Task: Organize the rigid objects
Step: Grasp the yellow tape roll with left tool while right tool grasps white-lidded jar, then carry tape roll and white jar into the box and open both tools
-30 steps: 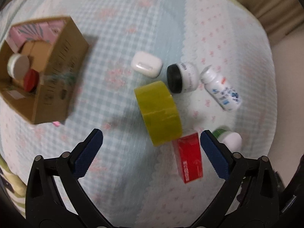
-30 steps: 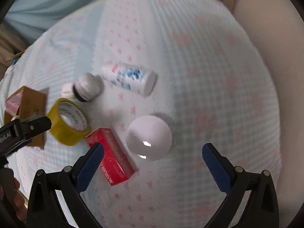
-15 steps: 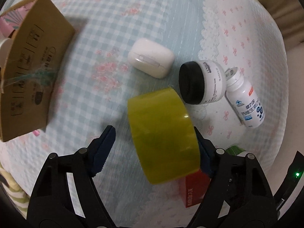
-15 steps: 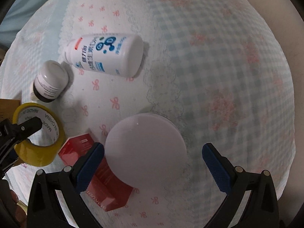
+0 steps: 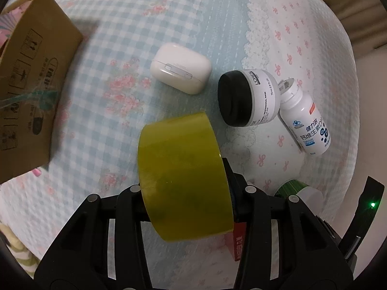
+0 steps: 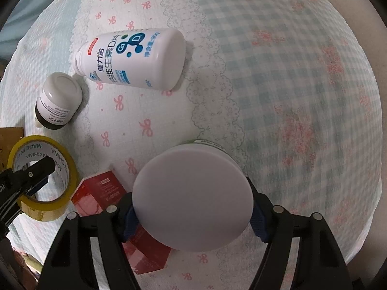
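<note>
Left gripper (image 5: pixel 185 193): closed on the yellow tape roll (image 5: pixel 183 181), its fingers against the roll's two flat sides; in the right wrist view one black finger (image 6: pixel 36 169) lies across the roll's open core
Yellow tape roll: at 6 o'clock in the left wrist view, standing on edge between the fingers; at 8 o'clock in the right wrist view (image 6: pixel 43 178), with "MADE IN CHINA" printed inside the core
Right gripper (image 6: pixel 193 211): closed on the white-lidded jar (image 6: pixel 193 198), blue pads (image 6: pixel 258 222) pressed to both sides of it
White-lidded jar: at 6 o'clock in the right wrist view, lid facing the camera, a green band showing at its far rim; in the left wrist view it sits at 4 o'clock (image 5: pixel 300 191)
Red box (image 6: pixel 101 191): on the bedspread at 7 o'clock in the right wrist view, partly under the jar and just beside the tape roll
White pill bottle (image 6: pixel 135 58): lying on its side at 11 o'clock in the right wrist view, blue lettering up
Black-lidded jar (image 5: pixel 249 99): on its side at 2 o'clock in the left wrist view, touching the pill bottle's neck
White earbud case (image 5: pixel 181 68): at 12 o'clock in the left wrist view, just left of the black-lidded jar
Cardboard box (image 5: pixel 31 89): at 9 o'clock in the left wrist view, well apart from the other things
Bedspread (image 6: pixel 290 96): checked and floral, under everything
</note>
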The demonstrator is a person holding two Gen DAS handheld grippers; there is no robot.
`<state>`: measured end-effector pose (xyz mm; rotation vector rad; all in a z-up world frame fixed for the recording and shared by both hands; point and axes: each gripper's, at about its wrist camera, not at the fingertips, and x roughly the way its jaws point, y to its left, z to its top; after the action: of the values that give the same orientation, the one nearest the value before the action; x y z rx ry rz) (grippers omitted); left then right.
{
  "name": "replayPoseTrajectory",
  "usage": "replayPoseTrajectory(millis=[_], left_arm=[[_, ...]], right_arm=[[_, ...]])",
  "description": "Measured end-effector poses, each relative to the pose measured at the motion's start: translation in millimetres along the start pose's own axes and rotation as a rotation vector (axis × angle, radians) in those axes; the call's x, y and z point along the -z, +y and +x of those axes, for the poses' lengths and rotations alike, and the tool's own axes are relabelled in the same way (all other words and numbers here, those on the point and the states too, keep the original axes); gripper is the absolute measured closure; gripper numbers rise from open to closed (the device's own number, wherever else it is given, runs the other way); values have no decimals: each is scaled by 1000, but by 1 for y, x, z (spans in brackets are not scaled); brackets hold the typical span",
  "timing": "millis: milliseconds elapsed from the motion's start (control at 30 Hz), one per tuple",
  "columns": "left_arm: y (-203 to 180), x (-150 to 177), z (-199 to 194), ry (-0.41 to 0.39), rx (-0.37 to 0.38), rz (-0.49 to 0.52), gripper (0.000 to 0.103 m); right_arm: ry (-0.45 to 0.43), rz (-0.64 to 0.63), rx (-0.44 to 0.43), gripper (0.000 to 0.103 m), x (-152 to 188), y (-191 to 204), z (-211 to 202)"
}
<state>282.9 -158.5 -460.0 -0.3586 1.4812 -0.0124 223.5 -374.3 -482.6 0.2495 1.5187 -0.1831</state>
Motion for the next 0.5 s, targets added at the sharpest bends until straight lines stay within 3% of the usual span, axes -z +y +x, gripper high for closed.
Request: replayPoseTrajectory(millis=[500], left_arm=[[8,11,-78,-95,31,69,65]], right_arm=[[-110,-69,20,35,8,1,-77]])
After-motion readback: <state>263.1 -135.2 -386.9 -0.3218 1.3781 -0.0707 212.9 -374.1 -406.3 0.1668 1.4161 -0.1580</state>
